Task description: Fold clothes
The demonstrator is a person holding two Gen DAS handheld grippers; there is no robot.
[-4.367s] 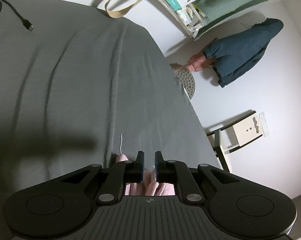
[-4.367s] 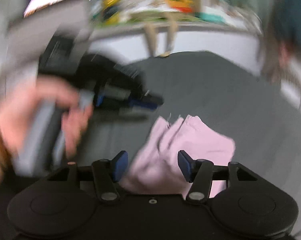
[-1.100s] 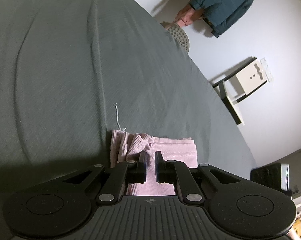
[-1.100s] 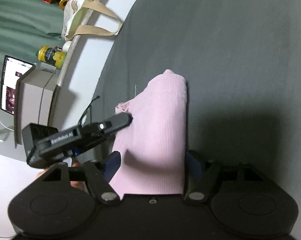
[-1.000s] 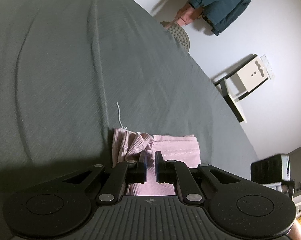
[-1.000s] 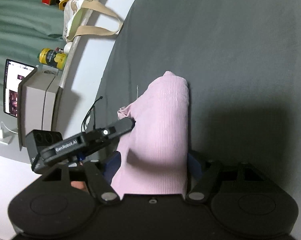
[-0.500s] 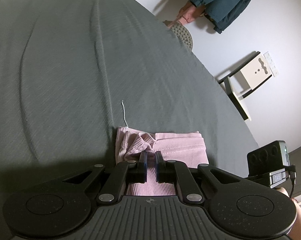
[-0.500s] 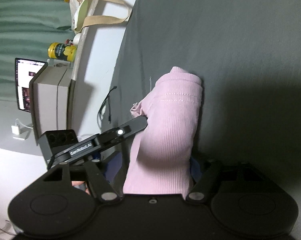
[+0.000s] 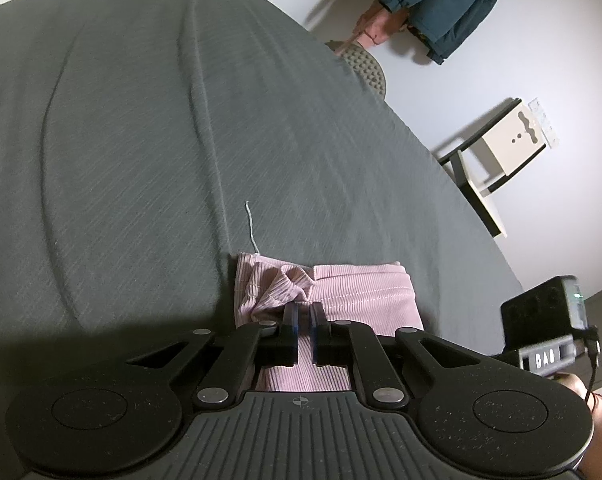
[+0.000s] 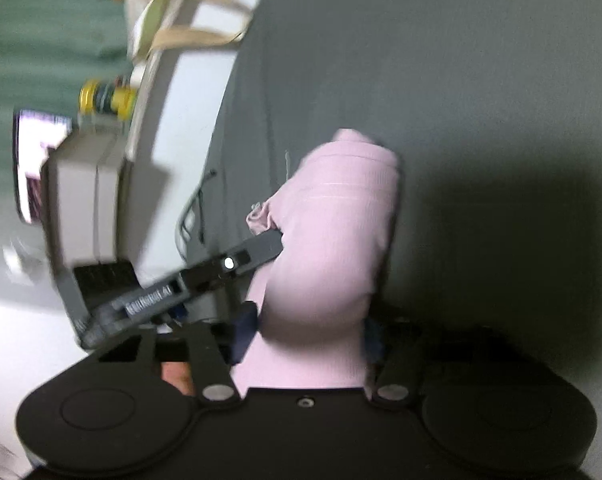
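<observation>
Pink ribbed garment (image 9: 353, 292) folded on grey bed (image 9: 141, 140), near edge. Left tool (image 9: 304, 312) pinched shut on bunched fold; right tool (image 10: 307, 330) spread wide, straddling bundle. Press flat, align edges before releasing.

Garment (image 9: 365, 292) on bedsheet (image 9: 141, 140) — chair (image 9: 497, 156) beyond.

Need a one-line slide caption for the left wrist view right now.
Left gripper, fingers nearly closed, over a folded pink ribbed garment on a dark grey bedsheet; loose white thread just beyond.
</observation>
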